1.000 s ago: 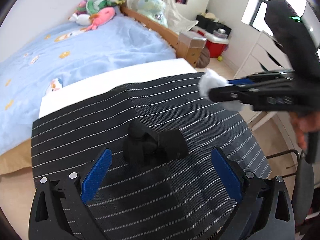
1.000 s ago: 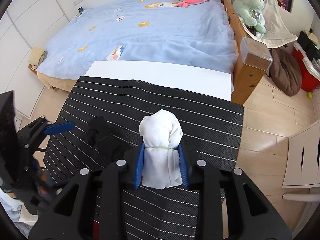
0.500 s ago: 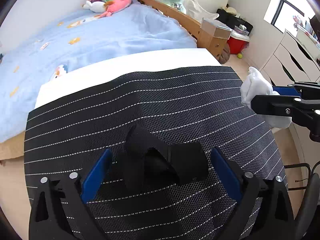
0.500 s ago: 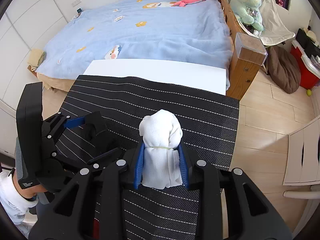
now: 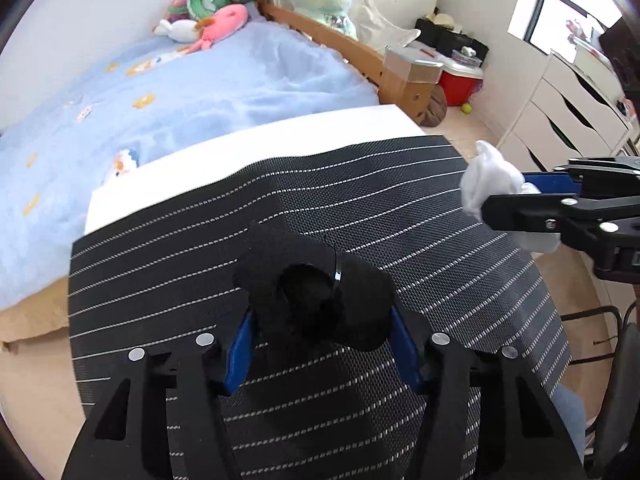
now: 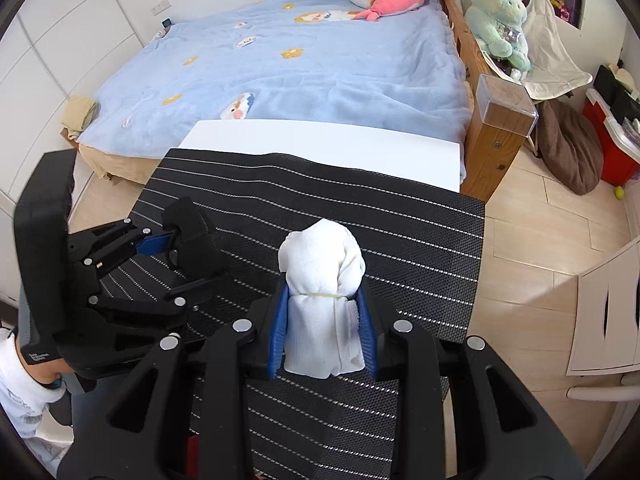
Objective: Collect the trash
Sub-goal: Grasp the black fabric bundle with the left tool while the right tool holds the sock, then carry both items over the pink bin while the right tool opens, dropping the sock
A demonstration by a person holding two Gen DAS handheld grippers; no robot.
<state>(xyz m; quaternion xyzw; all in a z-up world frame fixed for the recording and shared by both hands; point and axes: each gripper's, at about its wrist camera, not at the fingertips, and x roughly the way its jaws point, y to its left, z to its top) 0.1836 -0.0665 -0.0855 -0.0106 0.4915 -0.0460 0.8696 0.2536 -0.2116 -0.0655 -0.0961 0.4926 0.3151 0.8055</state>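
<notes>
Since a second ago the left hand-held gripper [image 5: 320, 344] has closed in on the black bundle [image 5: 316, 300], so its blue pads now press both sides of it, right over the striped mat [image 5: 420, 216] on the bench [image 5: 248, 148]. Right hand-held gripper [image 6: 322, 332] is still clamped on the white bundle [image 6: 324, 280], which has a rubber band around its middle and sticks upright between the pads, up off the mat. Bed [image 6: 300, 60] with plush toys sits behind the bench.
</notes>
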